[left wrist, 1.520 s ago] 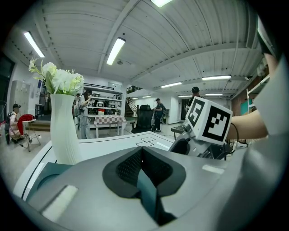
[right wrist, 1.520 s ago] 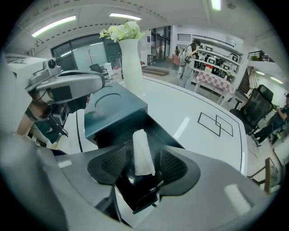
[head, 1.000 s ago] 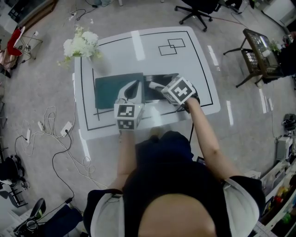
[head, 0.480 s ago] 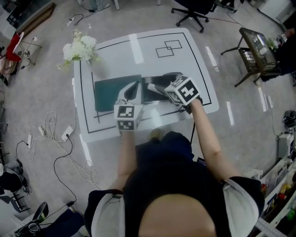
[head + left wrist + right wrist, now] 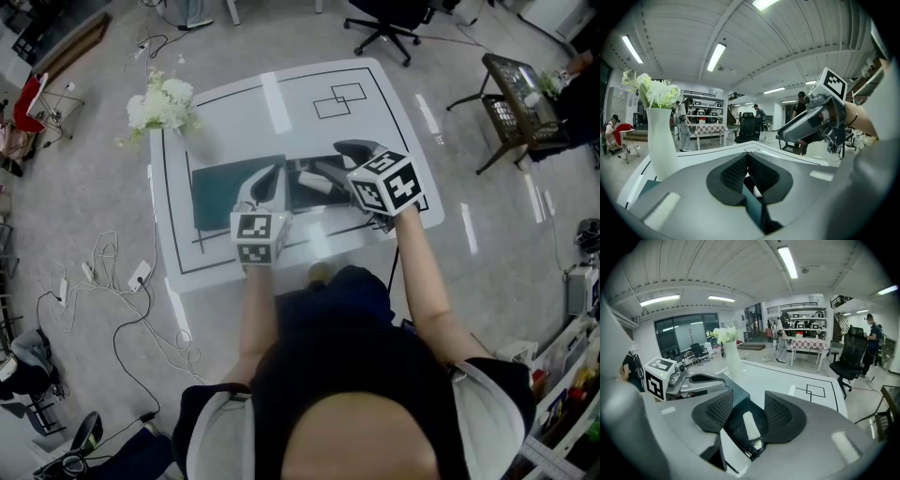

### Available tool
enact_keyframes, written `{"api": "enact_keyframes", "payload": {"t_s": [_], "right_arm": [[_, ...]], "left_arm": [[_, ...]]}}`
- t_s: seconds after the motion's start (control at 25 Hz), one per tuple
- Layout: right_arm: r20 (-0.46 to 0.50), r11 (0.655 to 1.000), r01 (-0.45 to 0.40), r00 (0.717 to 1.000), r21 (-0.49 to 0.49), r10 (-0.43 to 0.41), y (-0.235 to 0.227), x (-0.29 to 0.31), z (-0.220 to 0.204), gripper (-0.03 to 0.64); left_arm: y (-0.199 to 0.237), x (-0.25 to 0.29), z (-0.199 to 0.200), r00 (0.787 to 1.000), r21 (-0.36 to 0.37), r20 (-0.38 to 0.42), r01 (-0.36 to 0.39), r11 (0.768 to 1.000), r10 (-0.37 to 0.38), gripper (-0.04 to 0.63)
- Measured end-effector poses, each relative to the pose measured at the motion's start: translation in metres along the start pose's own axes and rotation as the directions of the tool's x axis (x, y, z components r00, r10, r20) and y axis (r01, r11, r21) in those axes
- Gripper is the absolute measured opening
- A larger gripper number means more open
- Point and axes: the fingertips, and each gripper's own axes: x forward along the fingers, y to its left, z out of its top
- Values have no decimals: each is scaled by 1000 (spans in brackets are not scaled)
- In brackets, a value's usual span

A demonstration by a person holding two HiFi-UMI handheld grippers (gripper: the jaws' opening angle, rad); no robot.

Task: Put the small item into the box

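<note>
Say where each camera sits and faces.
Head view: on the head, down at the table; torso, forearms, both grippers.
Left gripper view: on the left gripper, level toward the vase; jaws shut on a panel.
Right gripper view: on the right gripper, down into the box holding the item; open, empty jaws just narrowed.
Both gripper views share the vase.

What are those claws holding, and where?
Left gripper pinches the box by its thin edge. Right gripper holds nothing: its jaws, just closing slightly, stand open above the white item inside.
</note>
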Motion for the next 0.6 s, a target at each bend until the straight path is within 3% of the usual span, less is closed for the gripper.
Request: {"api": "enact_keyframes", "payload": {"t_s": [0.32,0.6], "right_arm": [[110,995,86,990,56,-92,-18,-25,16,189],[204,956,209,946,207,-251,-50,-49,8,160]], "left_arm": [[0,1,5,1000,-2,12,3,1000,-3,9],[-2,5,4,1000,1,4,13,1000,-13,9]]}}
